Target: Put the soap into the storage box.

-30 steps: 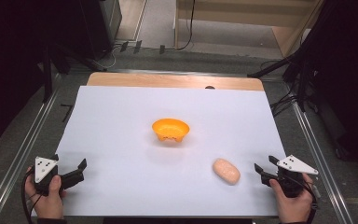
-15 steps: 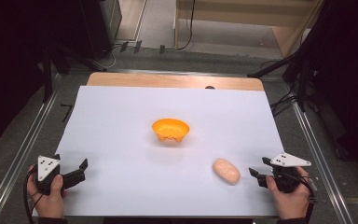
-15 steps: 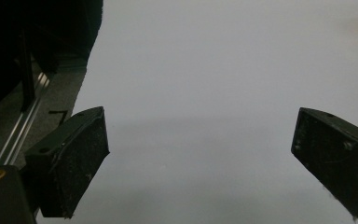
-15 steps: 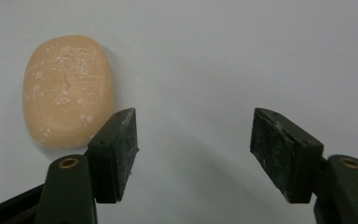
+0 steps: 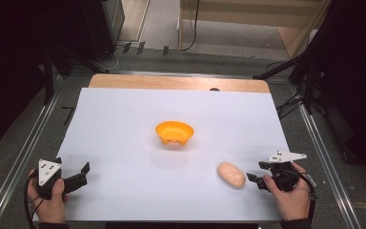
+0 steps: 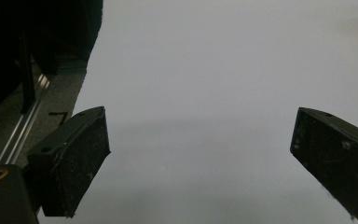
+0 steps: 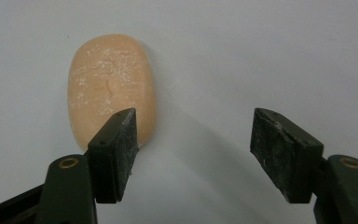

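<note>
I have the right gripper (image 5: pixel 253 180) near the table's front right corner, jaws spread with nothing between them after just closing a little; the peach-coloured bread roll (image 5: pixel 231 174) lies just beside its tips. My left gripper (image 5: pixel 82 174), jaws spread wide, sits near the front left corner.

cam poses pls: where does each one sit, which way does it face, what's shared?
High view: above the person's side, looking forward and down at the white table, orange bowl; both hands, left gripper, right gripper.
Left gripper view: along its open jaws, bare table.
Right gripper view: along its open jaws, bread roll ahead-left.
Shared: roll, table.
</note>
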The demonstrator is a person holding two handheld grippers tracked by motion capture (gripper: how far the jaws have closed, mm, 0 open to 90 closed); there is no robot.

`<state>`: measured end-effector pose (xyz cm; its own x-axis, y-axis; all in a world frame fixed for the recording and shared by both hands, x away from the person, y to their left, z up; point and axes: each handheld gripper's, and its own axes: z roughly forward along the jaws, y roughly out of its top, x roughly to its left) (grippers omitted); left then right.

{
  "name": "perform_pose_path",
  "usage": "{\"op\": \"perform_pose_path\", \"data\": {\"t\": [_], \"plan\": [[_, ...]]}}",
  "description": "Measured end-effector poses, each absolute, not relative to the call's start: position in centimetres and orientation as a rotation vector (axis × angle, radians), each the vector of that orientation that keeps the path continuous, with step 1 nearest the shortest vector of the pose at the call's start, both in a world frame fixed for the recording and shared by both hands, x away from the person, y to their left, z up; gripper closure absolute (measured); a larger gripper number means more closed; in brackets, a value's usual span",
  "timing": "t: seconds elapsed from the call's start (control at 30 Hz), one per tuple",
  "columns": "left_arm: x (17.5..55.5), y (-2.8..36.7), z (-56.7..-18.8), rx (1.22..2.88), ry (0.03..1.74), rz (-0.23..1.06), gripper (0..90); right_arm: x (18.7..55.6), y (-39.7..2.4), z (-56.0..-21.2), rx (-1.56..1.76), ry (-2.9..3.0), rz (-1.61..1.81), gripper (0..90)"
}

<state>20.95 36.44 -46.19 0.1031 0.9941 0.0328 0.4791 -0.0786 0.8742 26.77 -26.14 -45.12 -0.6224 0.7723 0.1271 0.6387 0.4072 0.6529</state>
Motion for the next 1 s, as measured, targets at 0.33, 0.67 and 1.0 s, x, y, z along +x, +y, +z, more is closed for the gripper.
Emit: {"op": "perform_pose_path", "data": {"t": [0.33,0.67,1.0], "plan": [[20.9,36.4,-46.2,1.661,1.458,0.907,5.1,27.3,-25.2,-44.2,1.276,2.534,0.993,33.3],[20.9,36.3,-46.2,1.664,1.455,0.913,5.1,27.5,-23.1,-44.1,1.29,2.62,0.902,31.8],[20.9,36.2,-46.2,1.672,1.445,0.919,5.3,27.7,-21.0,-44.5,1.279,2.684,0.874,27.8]]}}
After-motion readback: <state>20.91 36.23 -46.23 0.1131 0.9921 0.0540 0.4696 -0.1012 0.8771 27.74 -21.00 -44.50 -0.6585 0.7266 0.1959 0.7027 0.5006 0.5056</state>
